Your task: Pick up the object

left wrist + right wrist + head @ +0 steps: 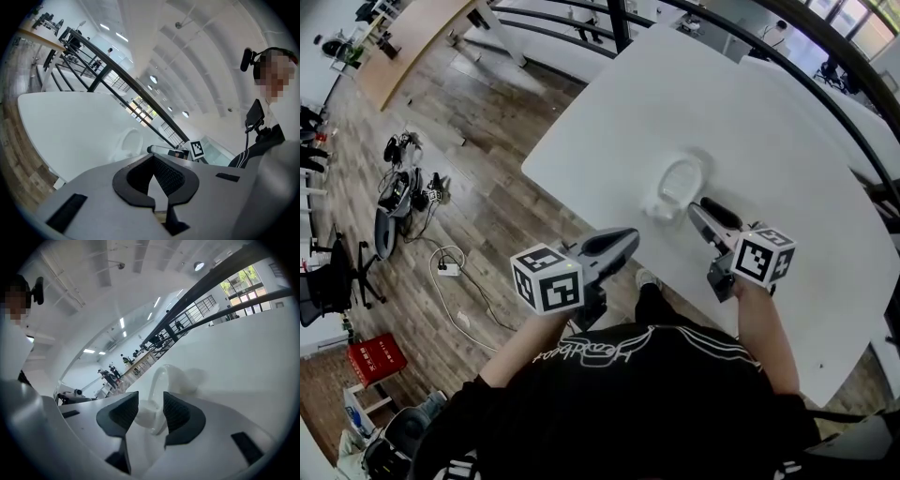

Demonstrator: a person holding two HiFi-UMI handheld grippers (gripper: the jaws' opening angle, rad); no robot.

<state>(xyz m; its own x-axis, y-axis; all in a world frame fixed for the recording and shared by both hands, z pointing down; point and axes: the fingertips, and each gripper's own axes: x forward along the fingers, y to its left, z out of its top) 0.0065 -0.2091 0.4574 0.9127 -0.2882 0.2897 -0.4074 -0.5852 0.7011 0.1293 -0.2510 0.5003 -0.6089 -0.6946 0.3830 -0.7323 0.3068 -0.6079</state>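
Note:
The object (675, 183) is a white, ring-shaped piece with a stubby base, lying on the white table (609, 122). It also shows in the left gripper view (127, 143) and the right gripper view (161, 378). My right gripper (697, 208) points at its near right side. In the right gripper view that gripper (150, 401) is open, the object's near end sits between the dark pads (177, 412), and I see no pad pressing on it. My left gripper (628, 236) hangs off the table's near edge, left of the object, its tips (152, 158) shut and empty.
The table's near-left edge (581, 211) drops to a wooden floor with cables and a power strip (447, 269), a red crate (375, 359) and office chairs. A dark railing (825, 89) runs behind the table. A second white tabletop (862, 117) lies at the right.

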